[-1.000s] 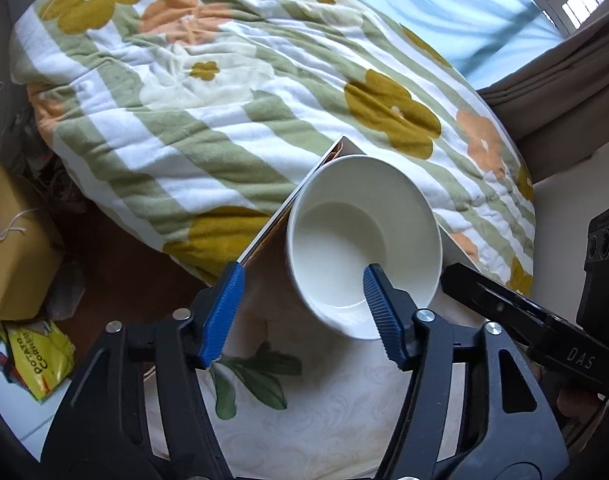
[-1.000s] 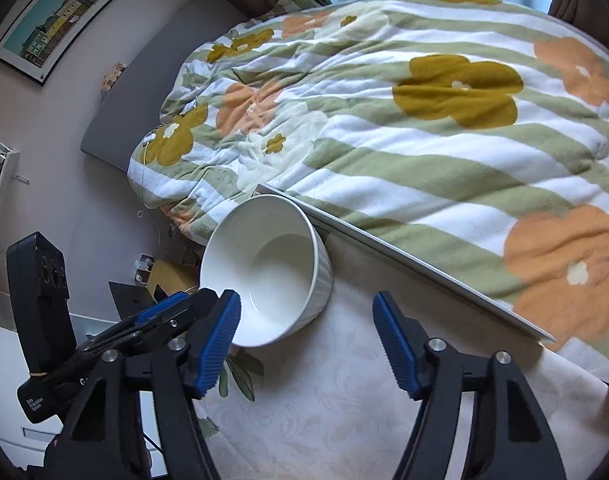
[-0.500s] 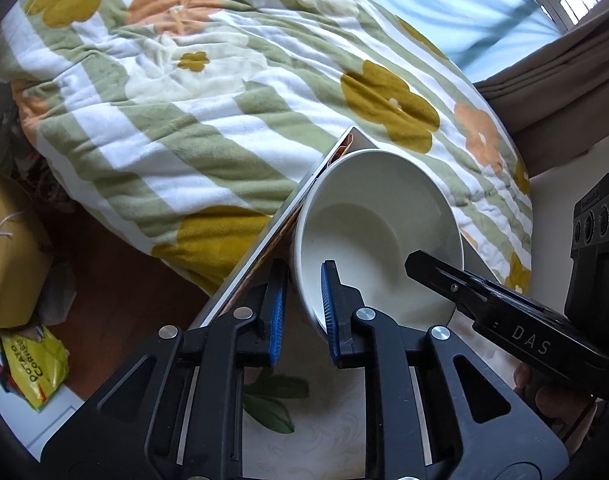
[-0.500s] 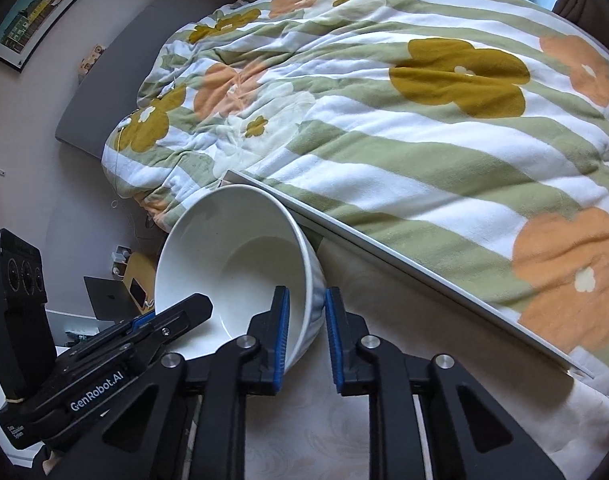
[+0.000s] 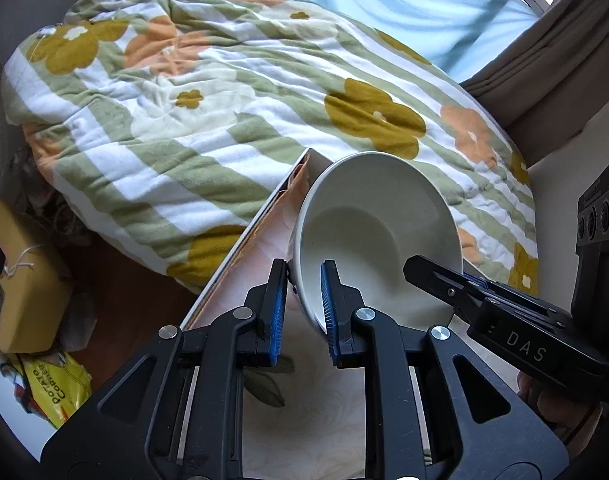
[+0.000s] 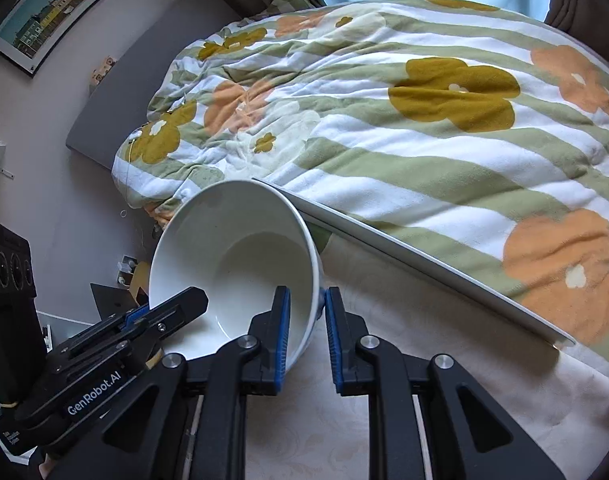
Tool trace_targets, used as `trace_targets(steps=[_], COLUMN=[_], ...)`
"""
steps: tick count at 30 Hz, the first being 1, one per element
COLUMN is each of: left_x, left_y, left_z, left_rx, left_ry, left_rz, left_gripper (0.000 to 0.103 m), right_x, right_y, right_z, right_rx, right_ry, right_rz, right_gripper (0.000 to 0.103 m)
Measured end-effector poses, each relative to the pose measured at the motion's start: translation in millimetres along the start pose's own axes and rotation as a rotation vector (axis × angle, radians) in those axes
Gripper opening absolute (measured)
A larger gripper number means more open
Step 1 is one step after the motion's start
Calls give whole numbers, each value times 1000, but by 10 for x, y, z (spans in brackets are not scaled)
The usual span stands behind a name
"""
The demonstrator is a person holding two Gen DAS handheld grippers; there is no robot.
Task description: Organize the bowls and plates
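A second ago both pairs of tongs stood wide around the round white ceramic bowl (image 5: 378, 236); now the left gripper (image 5: 303, 304) has clamped the rim at its seven o'clock and the right gripper (image 6: 307, 328) the rim at its five o'clock, blue pads squeezing the wall. The bowl has tipped up, apparently clear of the cream tablecloth (image 6: 444, 360), beside the flowered quilt (image 6: 404, 128). Two-handed carrying looks ready to begin.
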State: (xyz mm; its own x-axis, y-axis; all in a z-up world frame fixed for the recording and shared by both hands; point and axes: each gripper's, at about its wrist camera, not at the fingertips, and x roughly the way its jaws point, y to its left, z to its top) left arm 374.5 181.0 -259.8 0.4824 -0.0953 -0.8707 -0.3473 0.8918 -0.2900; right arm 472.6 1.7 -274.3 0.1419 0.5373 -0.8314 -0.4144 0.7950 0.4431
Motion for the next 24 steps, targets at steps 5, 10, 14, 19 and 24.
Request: trace_targets(steps=[5, 10, 14, 19, 24], left_x=[-432, -913, -1229, -1550, -1726], left_y=[-323, -729, -1043, -1524, -1942], left_z=[-171, -529, -875, -1417, -1983], left_rx=[45, 94, 130, 197, 239], left_ry=[-47, -91, -110, -128, -115], left_rz=[-11, -24, -46, -77, -132], left_gripper=[15, 15, 15, 15, 15], right_x=[-525, -1113, -1570, -2131, -2573], right_y=[14, 4, -42, -170, -381], right_z=[-215, -581, -962, -1520, -2038], right_rx=[8, 17, 31, 52, 85], right_ry=[-66, -131, -175, -240, -281], right_rz=[1, 1, -16, -59, -104], right_gripper=[16, 16, 16, 16, 16])
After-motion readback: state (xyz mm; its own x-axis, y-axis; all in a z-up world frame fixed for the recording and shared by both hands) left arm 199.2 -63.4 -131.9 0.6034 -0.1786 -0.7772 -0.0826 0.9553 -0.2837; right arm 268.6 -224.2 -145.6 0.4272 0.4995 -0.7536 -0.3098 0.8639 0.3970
